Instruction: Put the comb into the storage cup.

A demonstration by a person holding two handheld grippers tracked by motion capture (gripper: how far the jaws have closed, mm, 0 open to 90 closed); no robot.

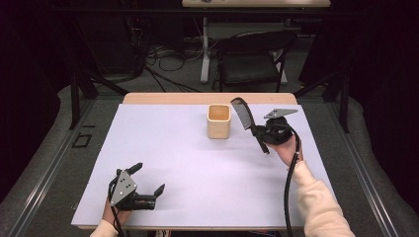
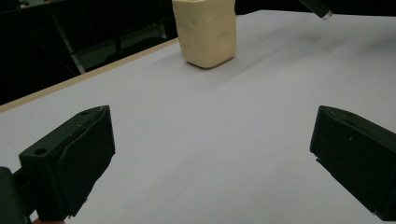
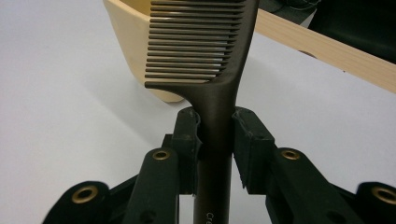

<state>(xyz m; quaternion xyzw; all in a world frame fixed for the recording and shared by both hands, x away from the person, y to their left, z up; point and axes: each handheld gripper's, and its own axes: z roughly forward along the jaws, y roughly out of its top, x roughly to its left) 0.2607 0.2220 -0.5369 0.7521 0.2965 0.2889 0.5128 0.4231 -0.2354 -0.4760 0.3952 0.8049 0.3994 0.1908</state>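
A: While the left tongs [image 1: 148, 185] rest wide and empty at the near edge of the tabletop [image 1: 197, 177], probably just keeping clear, what's the right hand doing?
B: Farther back, the right tongs [image 3: 216, 140] clamp a comb [image 3: 205, 51] by its handle, teeth end up and leaning toward the cup [image 1: 219, 121], likely to drop it in
A: Anything in the cup?
B: Looks empty; it's upright near the far edge

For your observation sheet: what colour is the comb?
Dark brown comb, best in the right gripper view.
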